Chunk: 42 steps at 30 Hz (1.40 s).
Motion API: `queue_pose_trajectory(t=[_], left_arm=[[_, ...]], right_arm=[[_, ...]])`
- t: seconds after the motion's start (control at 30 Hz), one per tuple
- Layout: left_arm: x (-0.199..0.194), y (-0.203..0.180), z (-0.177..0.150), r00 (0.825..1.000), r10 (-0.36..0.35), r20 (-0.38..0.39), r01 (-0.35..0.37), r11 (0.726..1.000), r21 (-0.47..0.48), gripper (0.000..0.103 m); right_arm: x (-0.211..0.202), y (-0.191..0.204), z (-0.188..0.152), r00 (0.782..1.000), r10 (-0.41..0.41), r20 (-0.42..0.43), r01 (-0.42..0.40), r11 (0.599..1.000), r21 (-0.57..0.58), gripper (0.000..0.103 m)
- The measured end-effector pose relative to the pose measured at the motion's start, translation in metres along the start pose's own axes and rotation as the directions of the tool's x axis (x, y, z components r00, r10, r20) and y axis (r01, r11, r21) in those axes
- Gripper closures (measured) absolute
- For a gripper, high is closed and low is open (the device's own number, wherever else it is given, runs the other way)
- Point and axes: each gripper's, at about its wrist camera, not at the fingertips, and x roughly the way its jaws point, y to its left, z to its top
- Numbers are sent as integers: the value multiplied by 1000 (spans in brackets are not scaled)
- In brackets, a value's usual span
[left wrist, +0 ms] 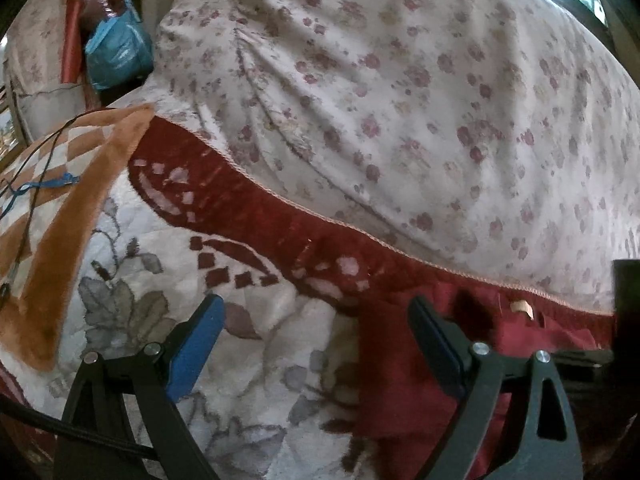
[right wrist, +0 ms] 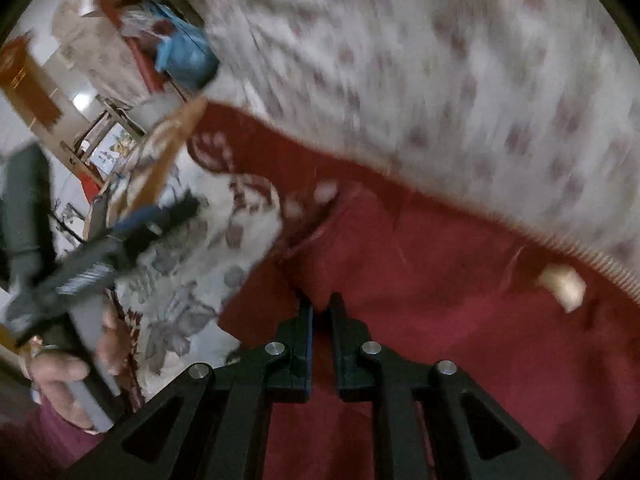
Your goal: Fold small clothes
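A dark red garment (left wrist: 420, 364) lies on a bed blanket patterned in red and white (left wrist: 224, 208). In the left wrist view my left gripper (left wrist: 316, 320) is open and empty, its fingers spread over the garment's left edge. In the blurred right wrist view the same garment (right wrist: 460, 320) fills the lower right, with a pale tag (right wrist: 562, 284) on it. My right gripper (right wrist: 322, 312) is shut on a fold of the garment. The left gripper (right wrist: 132, 228) shows at the left of that view, held in a hand.
A white floral sheet (left wrist: 400, 92) covers the bed beyond the blanket. An orange and white checked cloth (left wrist: 52, 184) with a thin cable lies at left. A blue plastic bag (left wrist: 116, 52) sits at the far left corner. Furniture (right wrist: 32, 80) stands beyond the bed.
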Motion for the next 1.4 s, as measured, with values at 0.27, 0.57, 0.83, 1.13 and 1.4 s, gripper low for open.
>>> queue_pose_trajectory(t=[0.27, 0.57, 0.83, 1.13, 1.4], left_arm=[[9, -29, -13, 999, -10, -32, 13, 996, 88, 11], [41, -60, -35, 992, 32, -118, -10, 982, 187, 11], [59, -69, -47, 984, 31, -175, 9, 975, 222, 10], [54, -68, -44, 985, 25, -170, 12, 978, 209, 10], [40, -47, -35, 989, 22, -150, -1, 991, 137, 10]], right_arm=[[-129, -75, -32, 973, -158, 170, 122, 971, 206, 32], [-159, -209, -115, 952, -302, 50, 219, 786, 578, 29], [-159, -193, -97, 896, -416, 155, 296, 822, 487, 81], [-180, -176, -110, 871, -471, 143, 374, 823, 428, 76], [-139, -139, -138, 918, -394, 42, 353, 862, 365, 89]])
